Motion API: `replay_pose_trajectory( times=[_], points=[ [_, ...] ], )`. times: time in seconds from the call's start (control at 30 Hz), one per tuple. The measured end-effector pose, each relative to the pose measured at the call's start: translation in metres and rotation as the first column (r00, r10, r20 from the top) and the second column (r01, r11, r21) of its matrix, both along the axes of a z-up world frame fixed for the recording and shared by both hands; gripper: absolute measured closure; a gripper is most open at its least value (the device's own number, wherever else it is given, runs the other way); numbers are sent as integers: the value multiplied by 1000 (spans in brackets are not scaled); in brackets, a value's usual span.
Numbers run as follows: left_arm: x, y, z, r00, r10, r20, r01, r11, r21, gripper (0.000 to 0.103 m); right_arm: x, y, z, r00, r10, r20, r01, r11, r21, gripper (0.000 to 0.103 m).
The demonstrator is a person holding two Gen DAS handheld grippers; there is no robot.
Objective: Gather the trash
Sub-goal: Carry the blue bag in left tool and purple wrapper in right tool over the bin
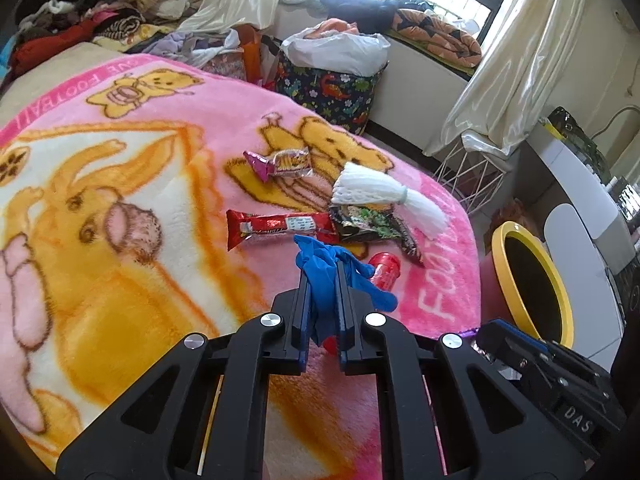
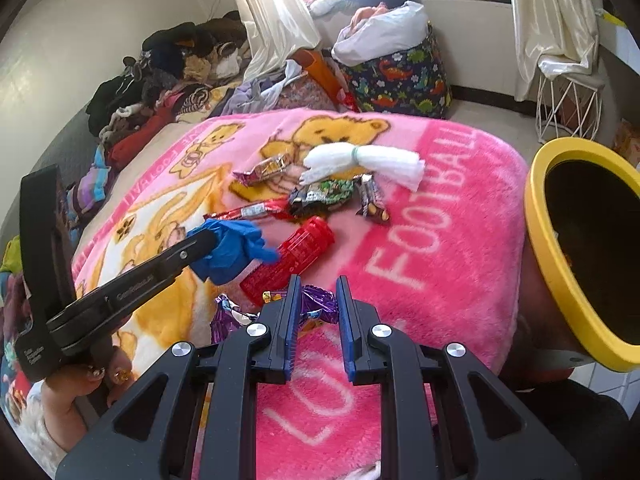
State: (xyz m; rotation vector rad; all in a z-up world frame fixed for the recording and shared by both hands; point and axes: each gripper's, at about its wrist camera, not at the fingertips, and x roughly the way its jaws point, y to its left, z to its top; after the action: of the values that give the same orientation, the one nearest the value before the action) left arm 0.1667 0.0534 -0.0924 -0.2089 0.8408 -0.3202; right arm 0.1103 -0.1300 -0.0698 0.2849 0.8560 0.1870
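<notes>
Two views. From my left wrist, my left gripper point(image 1: 322, 280) is clenched on a crumpled blue glove point(image 1: 325, 276), lifted off the pink blanket point(image 1: 120, 208); a red wrapper point(image 1: 276, 226) and a white foam net point(image 1: 380, 194) lie beyond it, toward the blanket's far edge. From my right wrist, my right gripper point(image 2: 318, 304) grasps a purple wrapper point(image 2: 316, 306) near the blanket's near edge, a red tube point(image 2: 292, 258) just ahead. A yellow-rimmed bin point(image 2: 560, 260) stands off the right edge.
</notes>
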Motion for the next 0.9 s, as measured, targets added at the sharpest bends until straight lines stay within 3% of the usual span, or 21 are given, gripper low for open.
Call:
replay_pose_trajectory(
  times=[0.9],
  points=[
    [-25,-33,45,994,-39,99,40,999,-10,97,-31,-48,46,985,-107,132,112,993,-28,86]
  ],
)
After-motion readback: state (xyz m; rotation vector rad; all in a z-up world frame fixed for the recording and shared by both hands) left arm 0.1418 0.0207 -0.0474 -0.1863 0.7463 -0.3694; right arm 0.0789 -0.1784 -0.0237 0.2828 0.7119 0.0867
